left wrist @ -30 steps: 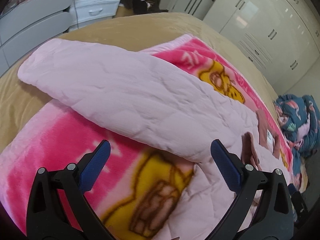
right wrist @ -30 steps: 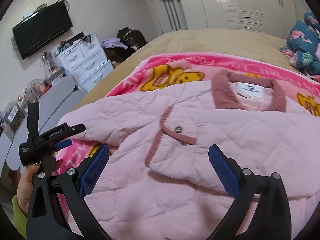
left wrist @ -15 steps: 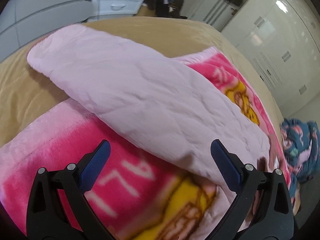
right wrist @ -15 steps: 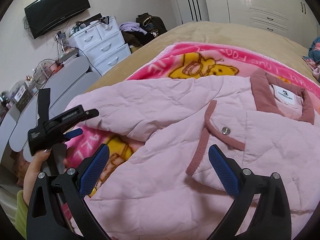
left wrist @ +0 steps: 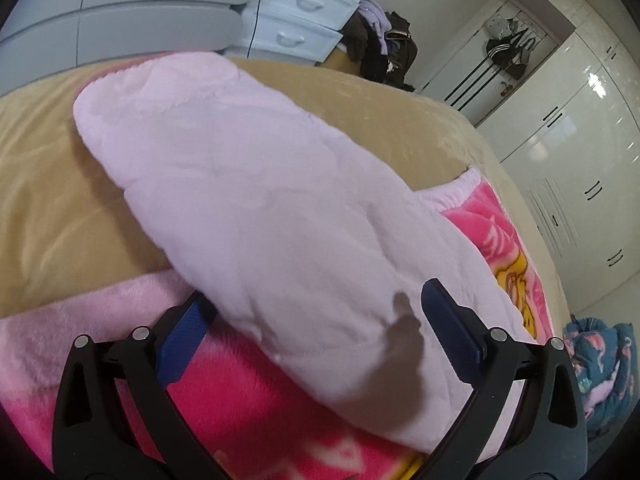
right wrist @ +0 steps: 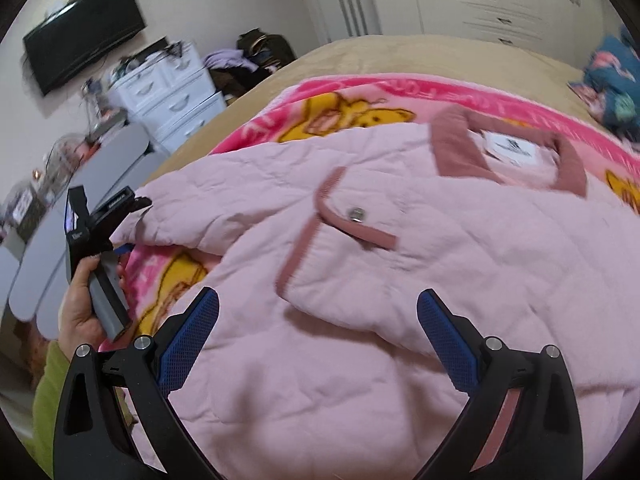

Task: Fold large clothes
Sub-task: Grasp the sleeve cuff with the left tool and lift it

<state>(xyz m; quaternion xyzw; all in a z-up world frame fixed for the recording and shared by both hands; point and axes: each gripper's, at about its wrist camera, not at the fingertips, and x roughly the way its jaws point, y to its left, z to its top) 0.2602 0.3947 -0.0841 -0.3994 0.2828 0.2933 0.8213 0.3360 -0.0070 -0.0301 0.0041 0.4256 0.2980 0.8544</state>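
A big soft pink quilted jacket (right wrist: 400,280) with a dark pink collar lies spread on a bright pink fleece blanket with yellow bear pictures (right wrist: 340,116). The blanket lies on a tan bed cover (right wrist: 420,52).

The left gripper (left wrist: 316,324) has its blue pads wide apart. The jacket's puffy pale pink sleeve (left wrist: 248,200) sits between the pads and reaches away toward 11 o'clock, out over the tan cover. The left pad looks tucked under the sleeve's edge, but the jaws are not squeezing it. In the right camera, a hand (right wrist: 80,304) at 9 o'clock holds this tool by its handle, with a green sleeve (right wrist: 48,392) below it.

The right gripper (right wrist: 318,332) is wide open too. It hangs over the jacket's front, gripping nothing.

Around the bed are a white chest of drawers (right wrist: 172,92) at 10 o'clock, a flat black screen on the wall (right wrist: 84,36) at 11 o'clock, a dark pile of clothes (right wrist: 252,60) and shiny white wardrobe doors (left wrist: 580,160). A blue flowery bundle (right wrist: 612,80) lies at 2 o'clock.

The sleeve hides part of the blanket. A small brownish smudge (left wrist: 404,324) by the right pad of the left tool is too blurry to make out. The right camera's far side is blurry too.
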